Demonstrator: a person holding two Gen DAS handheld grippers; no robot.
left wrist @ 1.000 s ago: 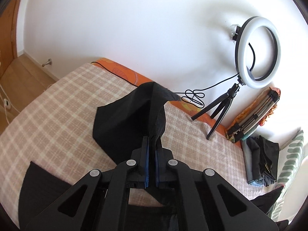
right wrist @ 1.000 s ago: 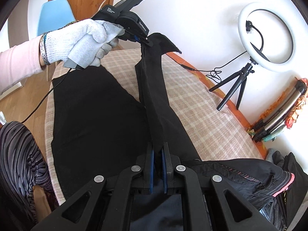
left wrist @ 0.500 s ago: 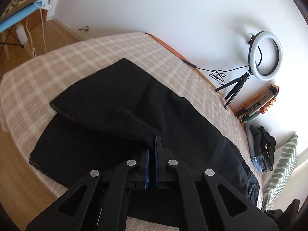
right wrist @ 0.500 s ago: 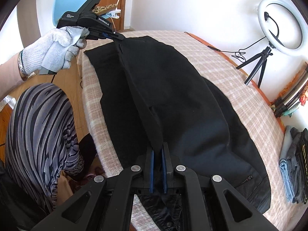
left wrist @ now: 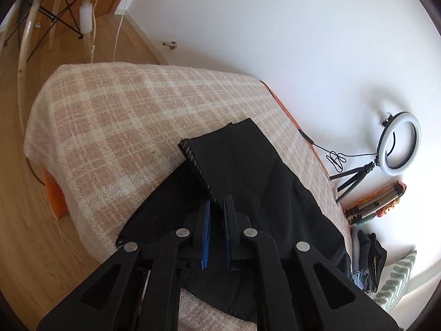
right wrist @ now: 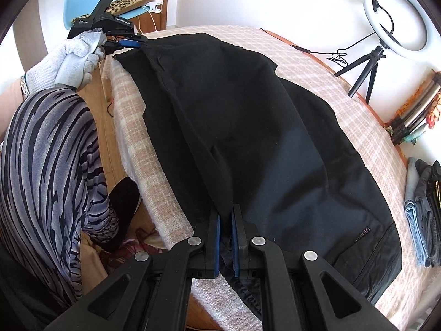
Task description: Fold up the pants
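The black pants point(right wrist: 248, 127) lie folded lengthwise on the checked bed point(left wrist: 115, 127). Both the left gripper point(left wrist: 216, 207) and the right gripper point(right wrist: 226, 218) have jaws slightly parted, released around the cloth edge. A ring light point(right wrist: 394, 13) stands at two o'clock, folded clothes point(right wrist: 424, 209) at three.

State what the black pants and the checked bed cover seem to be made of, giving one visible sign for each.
Black pants: probably a thin matte woven fabric; it drapes in soft folds without shine. Checked bed cover: seemingly a coarse, fuzzy woven blanket, perhaps wool or cotton; its nubby looped surface shows.
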